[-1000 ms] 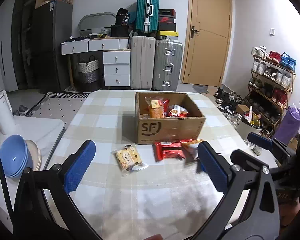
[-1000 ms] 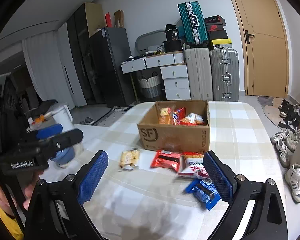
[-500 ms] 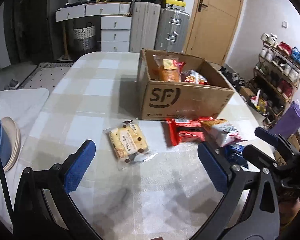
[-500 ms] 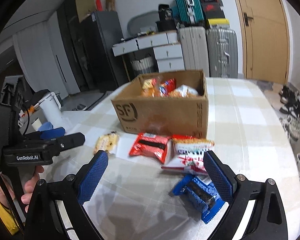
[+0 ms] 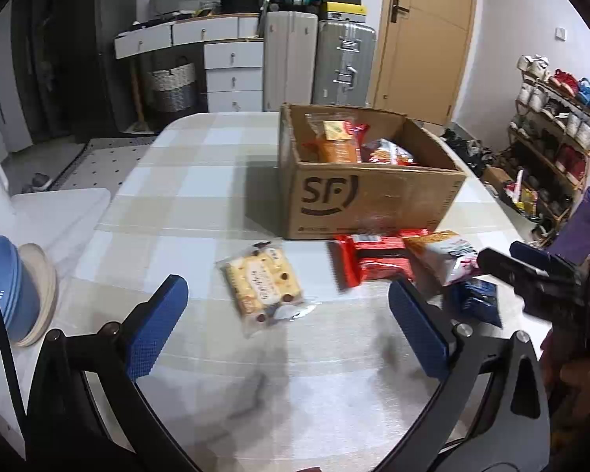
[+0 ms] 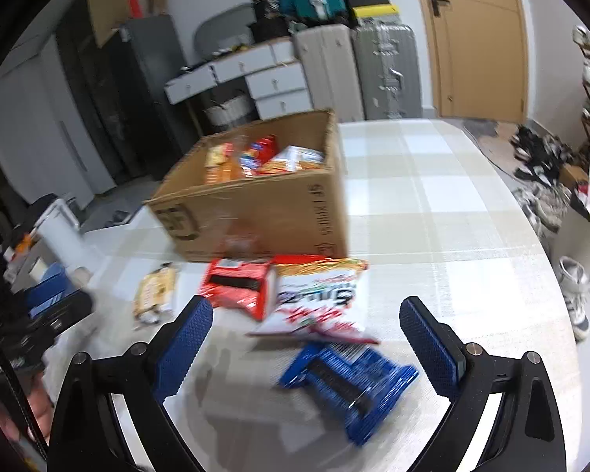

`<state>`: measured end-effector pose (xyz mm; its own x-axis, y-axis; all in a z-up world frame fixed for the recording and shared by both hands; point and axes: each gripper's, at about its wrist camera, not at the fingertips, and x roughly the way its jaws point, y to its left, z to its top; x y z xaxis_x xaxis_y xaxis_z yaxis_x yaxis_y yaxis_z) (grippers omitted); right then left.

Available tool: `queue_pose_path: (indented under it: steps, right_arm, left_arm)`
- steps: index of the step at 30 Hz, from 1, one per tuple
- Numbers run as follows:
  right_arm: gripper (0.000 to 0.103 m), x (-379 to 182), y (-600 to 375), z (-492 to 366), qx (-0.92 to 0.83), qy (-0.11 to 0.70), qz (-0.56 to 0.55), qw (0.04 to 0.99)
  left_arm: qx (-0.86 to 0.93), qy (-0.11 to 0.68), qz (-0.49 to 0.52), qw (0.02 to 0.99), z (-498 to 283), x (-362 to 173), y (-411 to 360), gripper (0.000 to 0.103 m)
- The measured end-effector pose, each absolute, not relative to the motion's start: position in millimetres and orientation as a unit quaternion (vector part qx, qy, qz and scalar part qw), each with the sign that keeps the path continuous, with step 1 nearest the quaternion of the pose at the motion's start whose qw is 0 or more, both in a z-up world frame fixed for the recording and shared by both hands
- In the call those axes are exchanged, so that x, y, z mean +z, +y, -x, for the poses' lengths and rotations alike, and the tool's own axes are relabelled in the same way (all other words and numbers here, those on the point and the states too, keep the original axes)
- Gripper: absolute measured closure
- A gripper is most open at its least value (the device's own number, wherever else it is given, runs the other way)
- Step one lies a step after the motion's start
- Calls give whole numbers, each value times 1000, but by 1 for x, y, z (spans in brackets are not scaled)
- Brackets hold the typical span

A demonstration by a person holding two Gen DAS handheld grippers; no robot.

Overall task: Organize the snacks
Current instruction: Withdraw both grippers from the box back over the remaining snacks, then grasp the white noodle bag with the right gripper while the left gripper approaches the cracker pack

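Left wrist view shows the left tongs (image 5: 285, 324) spread wide and empty above the bench (image 5: 185, 196), with the yellow biscuit pack (image 5: 261, 285) lying flat just ahead between the pads, and the cardboard box (image 5: 367, 200) (already partly filled) beyond it. To take it well, I would lower squarely over the pack's short width, let the pads straddle it before closing, and pinch the body, not the loose clear wrapper edge. Right wrist view, somewhat blurred, shows the right tongs (image 6: 306, 334) likewise released, holding nothing, above the blue packet (image 6: 350, 379), which lies just in front of the white bag (image 6: 318, 299) and red packet (image 6: 238, 287). Closing low on the blue one alone should avoid dragging the white bag's edge.
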<state>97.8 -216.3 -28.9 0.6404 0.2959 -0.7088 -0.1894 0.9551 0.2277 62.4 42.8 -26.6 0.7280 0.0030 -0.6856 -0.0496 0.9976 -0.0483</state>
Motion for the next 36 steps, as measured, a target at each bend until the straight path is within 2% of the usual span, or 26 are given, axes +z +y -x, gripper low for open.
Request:
queue_pose_path:
  steps: [8,9,11,12,15,20,25,30,36]
  right_arm:
    - [9,-56,-197,-144,126,460,-38,878]
    - [11,-59,-192,-147,124,465,-25,876]
    - [29,-67,-185,-152,124,478,-9,870]
    - [33,-70,-184,-155,122,484,-8,867]
    - [37,-80,-183,-160,118,502,-10,857]
    - [49,-85,-186,-161,133,508,-25,851]
    - [52,-79,-199,-153,143,502,-57,851]
    - [52,-59,-216,-135,158,474,-91,862]
    - [52,-34,-217,-110,196,449,-114,864]
  left_arm:
    - [31,383,53,922,-71,-34,63,1]
    - [30,388,56,920,-73,-36,65,1]
    - [30,397,59,916,-78,-40,68,1]
    - [31,403,60,913,-82,-43,70,1]
    - [39,412,72,907,-89,-49,76,1]
    - [42,429,78,899,-100,-60,79,1]
    - [56,451,80,887,-106,-72,85,1]
    - [78,447,121,883,-101,-71,109,1]
    - [70,485,170,855,-122,-94,111,1]
